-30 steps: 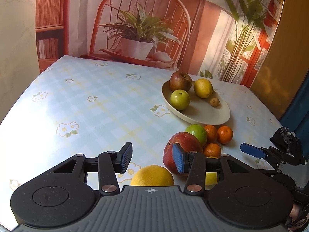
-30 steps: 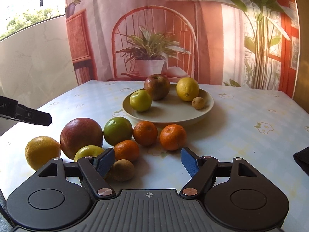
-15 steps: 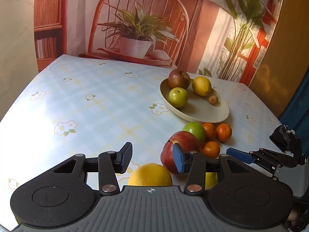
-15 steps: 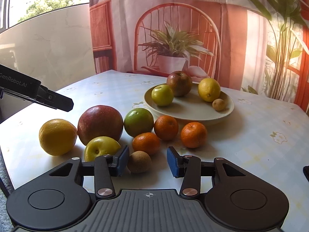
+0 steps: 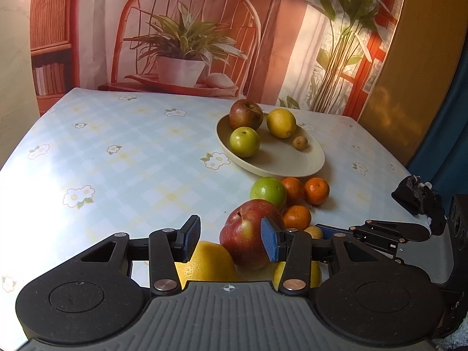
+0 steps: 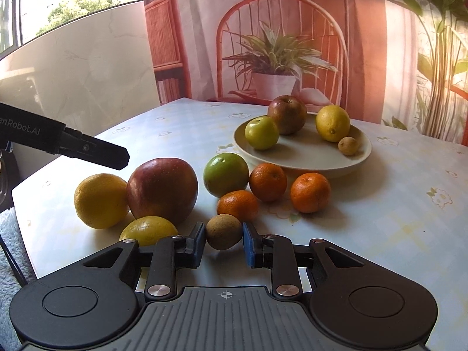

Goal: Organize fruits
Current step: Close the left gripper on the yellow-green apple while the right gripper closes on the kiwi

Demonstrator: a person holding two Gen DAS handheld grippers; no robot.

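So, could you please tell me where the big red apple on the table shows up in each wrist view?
Left wrist view: the big red apple sits low and centre, partly behind the blue pad of the left gripper.
Right wrist view: the apple is left of centre, beside the orange.
Shared landmark: the plate of fruit lies beyond it in both.

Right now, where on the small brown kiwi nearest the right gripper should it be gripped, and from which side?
Grip the kiwi across its middle, coming low from the near table edge. It is rounded with no stem or handle, and the right gripper already straddles it, fingers on either flank. A tangerine crowds its far side.
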